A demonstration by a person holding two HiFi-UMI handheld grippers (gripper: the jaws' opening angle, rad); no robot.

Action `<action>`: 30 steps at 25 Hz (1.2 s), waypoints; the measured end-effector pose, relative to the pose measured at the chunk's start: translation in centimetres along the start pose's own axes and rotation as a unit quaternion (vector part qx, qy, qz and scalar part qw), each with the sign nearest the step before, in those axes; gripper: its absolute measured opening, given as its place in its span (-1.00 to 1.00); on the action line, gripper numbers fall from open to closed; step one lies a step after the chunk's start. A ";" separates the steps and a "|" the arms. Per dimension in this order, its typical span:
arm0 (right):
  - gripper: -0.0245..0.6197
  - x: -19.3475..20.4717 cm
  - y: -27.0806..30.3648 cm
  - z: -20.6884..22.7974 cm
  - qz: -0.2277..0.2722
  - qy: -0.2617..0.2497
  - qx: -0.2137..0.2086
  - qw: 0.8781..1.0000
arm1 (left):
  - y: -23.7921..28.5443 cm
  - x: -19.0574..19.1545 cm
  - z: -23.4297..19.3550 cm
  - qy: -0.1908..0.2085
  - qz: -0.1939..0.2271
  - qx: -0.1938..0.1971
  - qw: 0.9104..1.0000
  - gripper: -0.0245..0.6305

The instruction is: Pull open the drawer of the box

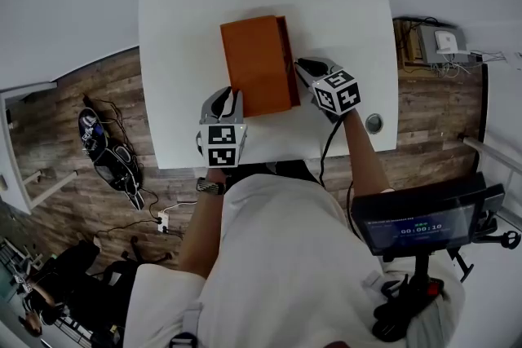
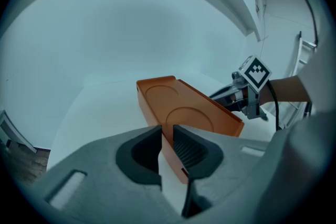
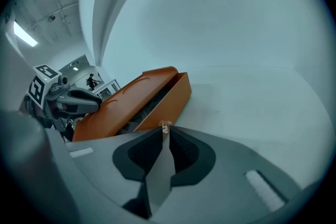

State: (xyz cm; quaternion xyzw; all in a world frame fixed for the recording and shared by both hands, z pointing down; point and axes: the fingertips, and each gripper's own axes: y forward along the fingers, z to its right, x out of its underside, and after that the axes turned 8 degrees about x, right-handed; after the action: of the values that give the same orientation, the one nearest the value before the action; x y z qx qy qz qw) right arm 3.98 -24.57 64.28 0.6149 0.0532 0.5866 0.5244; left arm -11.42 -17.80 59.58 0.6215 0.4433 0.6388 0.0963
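At the left, the left gripper (image 2: 167, 132) has its fingers clamped on the near corner wall of the orange box (image 1: 257, 65), which lies in the middle of the white worktop (image 1: 179, 28). We judge the box light, stiff and smooth, so it may slide if it is not steadied. To the right, the right gripper (image 3: 165, 130) has its fingers closed on the small knob (image 3: 165, 125) of the drawer (image 3: 160, 105). This is the proper place to hold, though tiny and probably slippery. We see no writing on the box. The screen (image 1: 416, 228) at lower right shows digits too small to read.
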 end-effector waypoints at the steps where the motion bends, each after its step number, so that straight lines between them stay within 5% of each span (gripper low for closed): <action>1: -0.79 0.0 0.0 0.1 0.000 0.001 0.001 1.000 | 0.0 0.0 0.0 0.000 0.000 0.000 1.000 -0.70; 30: -0.80 0.2 -0.6 2.0 0.002 0.004 0.020 1.000 | 0.9 -0.5 0.7 0.004 0.001 0.013 1.000 -0.70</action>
State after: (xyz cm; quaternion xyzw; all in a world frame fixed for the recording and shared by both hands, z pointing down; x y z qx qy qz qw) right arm 5.99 -25.32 64.47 0.6226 0.0659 0.5893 0.5106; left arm -10.30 -18.37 59.70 0.6204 0.4510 0.6359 0.0860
